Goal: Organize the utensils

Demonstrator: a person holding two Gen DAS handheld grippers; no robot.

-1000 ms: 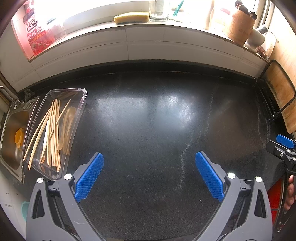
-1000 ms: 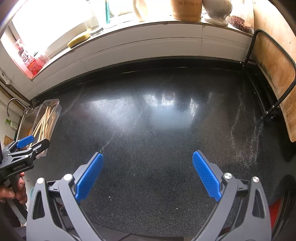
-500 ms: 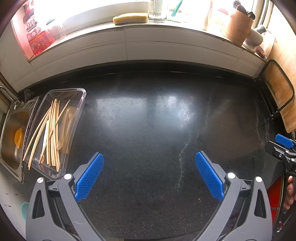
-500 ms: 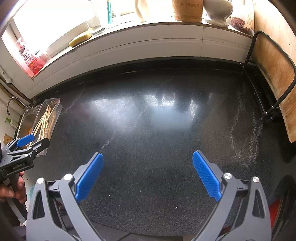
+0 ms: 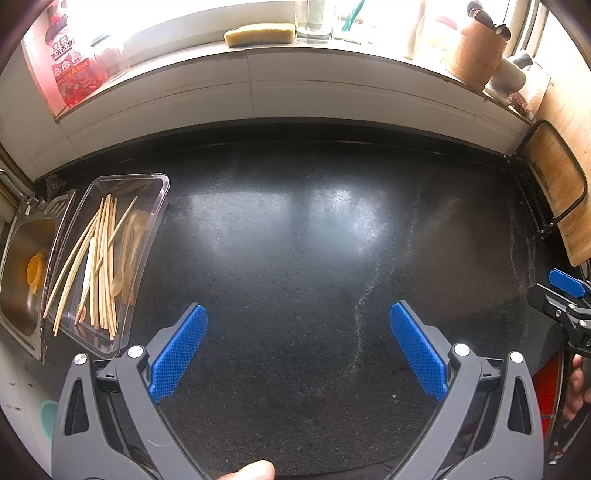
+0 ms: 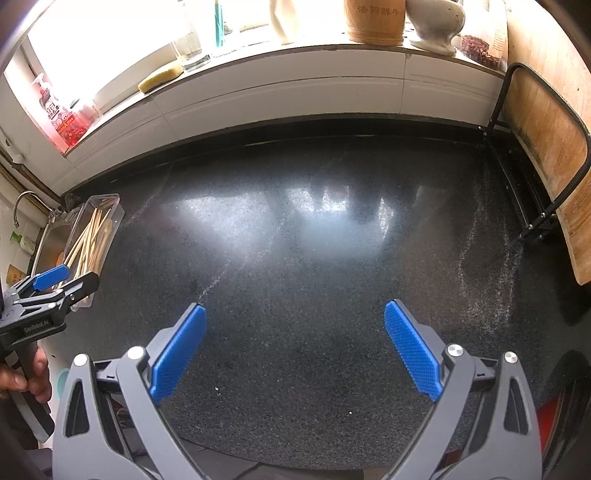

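Left gripper [image 5: 298, 349] wide open over the dark countertop [image 5: 314, 240], clear tray [image 5: 153, 206] of chopsticks [image 5: 99, 258] far left by the sink [image 5: 18, 280].

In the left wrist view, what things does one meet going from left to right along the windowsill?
Red-labelled bottle → yellow sponge → clear glass → wooden utensil holder → white jar.

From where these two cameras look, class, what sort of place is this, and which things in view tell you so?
Most likely a home kitchen. A steel sink is set into the dark stone counter, a clear tray holds chopsticks, and a sponge sits on the windowsill.
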